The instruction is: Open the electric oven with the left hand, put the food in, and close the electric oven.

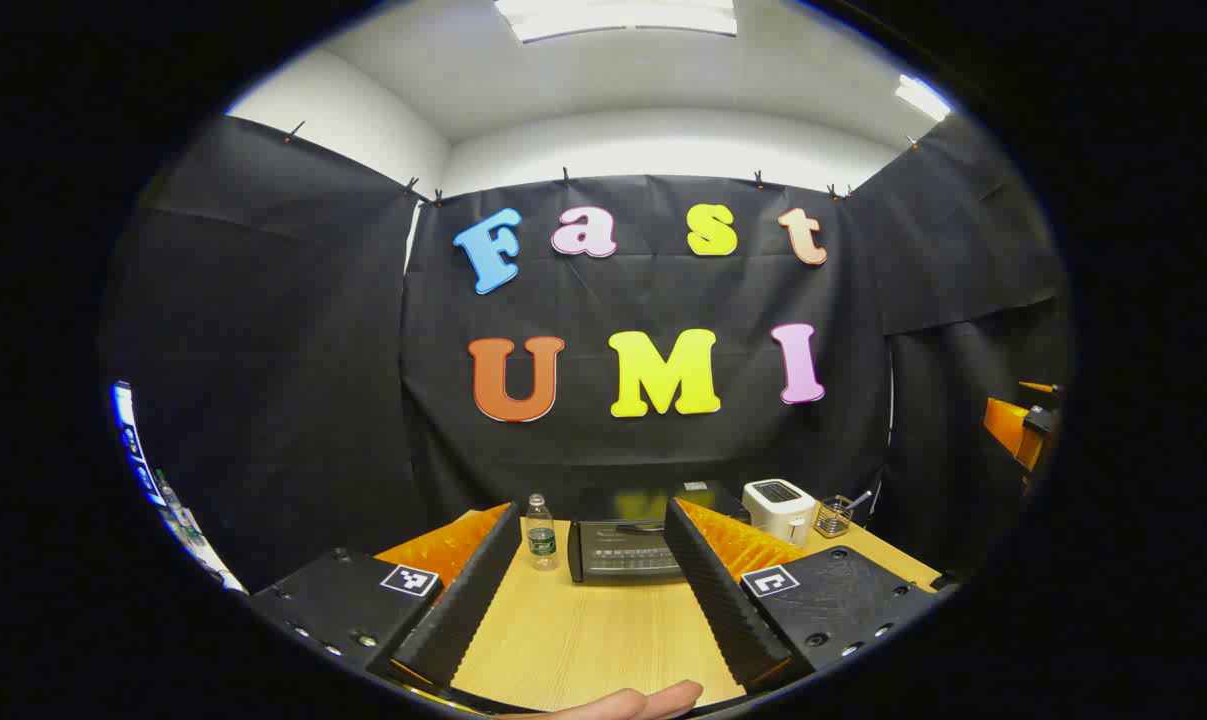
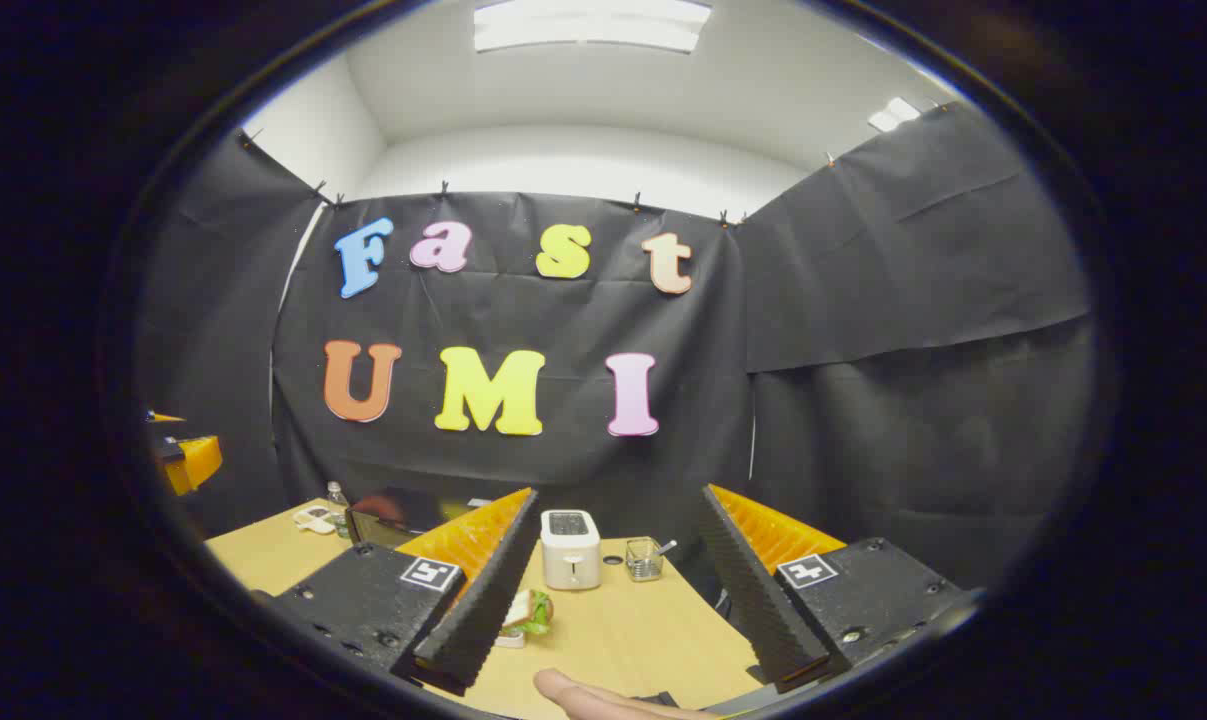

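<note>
In the left gripper view the left gripper (image 1: 588,600) hangs above the near part of the wooden tabletop (image 1: 583,640) with its two fingers spread wide apart and nothing between them, so it is released. Straight ahead of it, toward the far edge of the tabletop, sits the electric oven (image 1: 628,548) with its door closed; a plastic water bottle (image 1: 539,533) stands upright just beside the oven's left side, and a white toaster (image 1: 778,508) and a small wire basket (image 1: 833,518) with a utensil stand near the far right corner. In the right gripper view the right gripper (image 2: 618,610) is likewise released, fingers wide apart and empty, above the tabletop (image 2: 623,630). The food, a sandwich (image 2: 528,612) with green lettuce on a small plate, lies on the tabletop just beside that gripper's left-hand finger, nearer than the toaster (image 2: 570,548); the oven (image 2: 403,512) shows toward the far left corner. A fingertip (image 2: 583,692) shows at the bottom edge
</note>
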`<action>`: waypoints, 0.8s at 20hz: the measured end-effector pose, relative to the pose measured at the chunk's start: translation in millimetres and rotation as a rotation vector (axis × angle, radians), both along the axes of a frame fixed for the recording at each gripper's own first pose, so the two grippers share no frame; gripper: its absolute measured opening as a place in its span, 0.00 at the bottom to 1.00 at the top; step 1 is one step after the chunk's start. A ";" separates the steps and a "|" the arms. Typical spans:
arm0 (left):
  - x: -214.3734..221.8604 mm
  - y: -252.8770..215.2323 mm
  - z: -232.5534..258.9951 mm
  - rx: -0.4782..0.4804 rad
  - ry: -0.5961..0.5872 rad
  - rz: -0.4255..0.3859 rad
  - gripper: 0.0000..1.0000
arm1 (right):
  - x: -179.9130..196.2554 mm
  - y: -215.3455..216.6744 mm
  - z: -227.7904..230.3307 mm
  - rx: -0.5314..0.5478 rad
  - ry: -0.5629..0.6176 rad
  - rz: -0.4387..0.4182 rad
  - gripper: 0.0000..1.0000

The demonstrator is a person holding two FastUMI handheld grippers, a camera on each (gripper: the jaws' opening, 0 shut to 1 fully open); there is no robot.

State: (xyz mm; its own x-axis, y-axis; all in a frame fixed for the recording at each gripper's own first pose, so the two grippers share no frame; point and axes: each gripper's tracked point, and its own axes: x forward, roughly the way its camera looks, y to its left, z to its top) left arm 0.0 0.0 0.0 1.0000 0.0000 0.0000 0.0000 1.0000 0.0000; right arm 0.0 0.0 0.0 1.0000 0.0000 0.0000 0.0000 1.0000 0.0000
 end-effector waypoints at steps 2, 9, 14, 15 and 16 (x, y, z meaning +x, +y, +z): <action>-0.5 -10.6 -2.0 0.009 0.006 -0.029 0.94 | -0.7 -5.3 -2.8 0.002 0.009 -0.004 0.90; -4.9 -24.0 1.8 0.031 -0.005 -0.048 0.96 | -2.6 -20.2 -4.3 0.000 0.006 -0.019 0.90; 1.2 -28.6 -4.0 0.020 -0.004 -0.045 0.96 | -2.3 -25.5 -10.6 0.016 0.006 -0.017 0.90; 4.6 -30.8 -6.8 0.020 -0.002 -0.048 0.96 | -1.6 -26.0 -12.4 0.019 0.007 -0.016 0.90; 8.5 -32.6 -9.1 0.018 0.000 -0.053 0.96 | -0.8 -25.9 -15.4 0.021 0.008 -0.015 0.90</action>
